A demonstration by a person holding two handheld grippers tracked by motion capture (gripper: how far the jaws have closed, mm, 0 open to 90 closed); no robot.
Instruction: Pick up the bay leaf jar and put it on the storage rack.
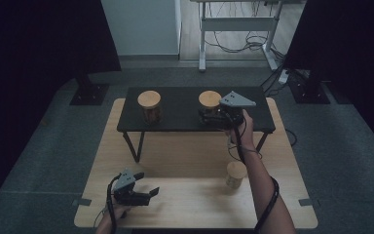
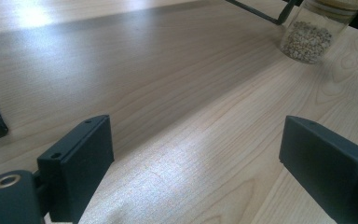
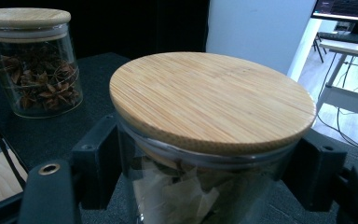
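A glass jar of pale leaves (image 3: 205, 186) with a bamboo lid (image 1: 209, 99) stands on the right part of a low black stand (image 1: 185, 119). My right gripper (image 1: 209, 117) is shut on its glass body just under the lid, one jaw pressed on each side (image 3: 205, 154). A second jar, holding star anise (image 1: 149, 106) (image 3: 39, 70), stands on the left part of the stand. A third jar, filled with grains (image 1: 235, 174) (image 2: 310, 35), sits on the wooden table (image 1: 185, 161). My left gripper (image 1: 148, 195) (image 2: 196, 154) rests low over the table's front, open and holding nothing.
The black stand rests on thin legs (image 1: 132, 146) across the back of the wooden table. A white desk frame (image 1: 238, 29) with cables on the floor stands beyond the table. Dark curtains (image 1: 39, 44) hang on both sides.
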